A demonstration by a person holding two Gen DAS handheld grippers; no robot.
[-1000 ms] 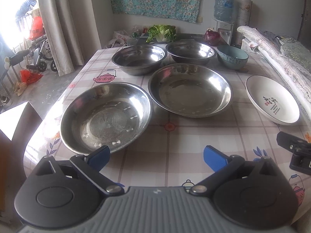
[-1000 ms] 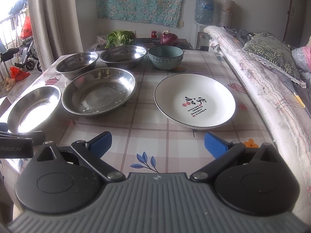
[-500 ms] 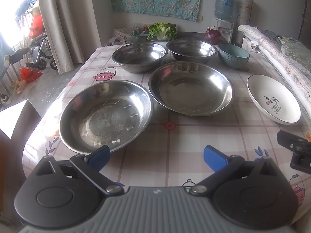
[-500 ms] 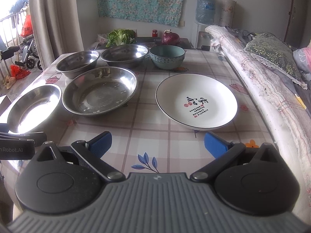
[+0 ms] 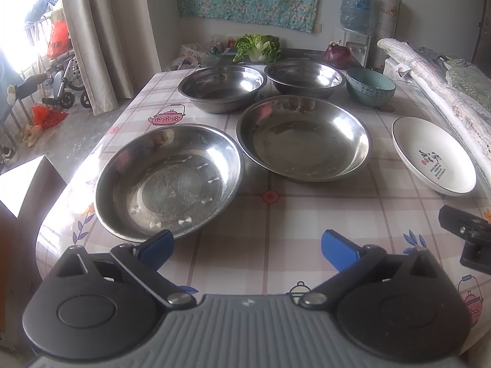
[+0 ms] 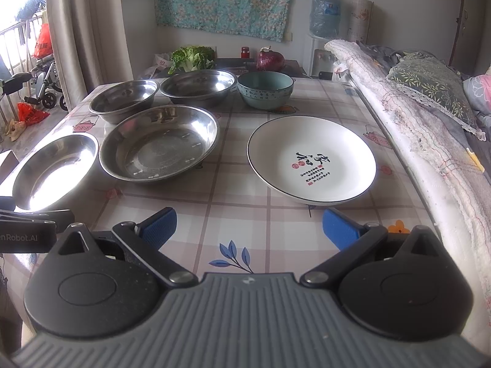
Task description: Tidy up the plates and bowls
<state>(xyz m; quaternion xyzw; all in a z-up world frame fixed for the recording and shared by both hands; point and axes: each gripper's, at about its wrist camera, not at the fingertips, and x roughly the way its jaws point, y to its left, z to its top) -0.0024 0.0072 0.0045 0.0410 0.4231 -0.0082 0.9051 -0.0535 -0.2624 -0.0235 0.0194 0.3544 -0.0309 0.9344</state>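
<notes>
All dishes sit upright, openings up, on the desk [image 6: 239,211]: four shiny steel basins [image 5: 167,178], a teal bowl [image 6: 265,93], a round white plate [image 6: 311,159] with upright script. Both grippers [image 5: 247,245] [image 6: 248,225] hold jaws wide, empty.

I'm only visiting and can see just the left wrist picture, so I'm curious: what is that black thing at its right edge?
Observer: That is the right hand-held gripper. Its own camera shows it open and empty.
Visitor: What is it facing?
Observer: The plate, which lies just ahead of it and a little to its right.
Visitor: Anything further right than I can see?
Observer: Yes, pink bedding at the far right edge, behind a pillow.
</notes>
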